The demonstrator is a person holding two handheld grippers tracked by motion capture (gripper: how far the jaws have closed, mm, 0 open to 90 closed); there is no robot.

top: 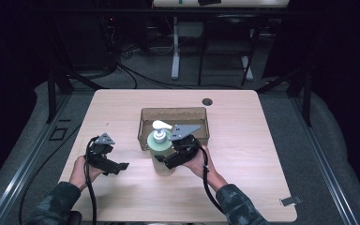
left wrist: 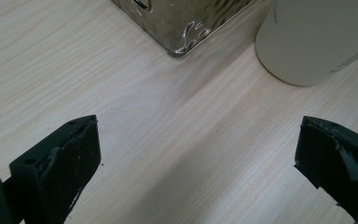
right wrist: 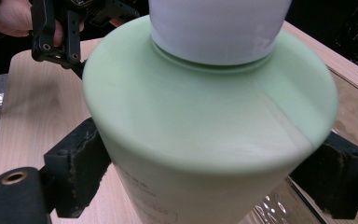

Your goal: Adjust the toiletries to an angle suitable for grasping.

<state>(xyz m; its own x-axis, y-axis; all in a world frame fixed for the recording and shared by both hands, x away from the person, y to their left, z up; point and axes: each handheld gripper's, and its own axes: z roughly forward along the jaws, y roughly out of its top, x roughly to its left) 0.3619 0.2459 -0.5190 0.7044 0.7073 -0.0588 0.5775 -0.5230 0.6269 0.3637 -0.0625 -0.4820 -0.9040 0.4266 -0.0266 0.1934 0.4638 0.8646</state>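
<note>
A pale green pump bottle (top: 161, 146) with a white pump head stands upright on the wooden table, just in front of a clear brownish tray (top: 173, 110). My right gripper (top: 169, 159) is shut on the bottle's body, one jaw on either side of the bottle (right wrist: 205, 116) below its shoulder. My left gripper (top: 118, 166) is held to the left of the bottle, open, with bare table between its jaws (left wrist: 198, 154). From there the bottle's base (left wrist: 317, 37) rests on the table beside a corner of the tray (left wrist: 186, 28). The left gripper (right wrist: 60, 37) sits beyond the bottle.
A round cable hole (top: 207, 101) lies in the table behind the tray. A small metal clip (top: 290, 200) sits near the table's front right corner. Another desk's legs (top: 175, 47) stand on the floor beyond the table.
</note>
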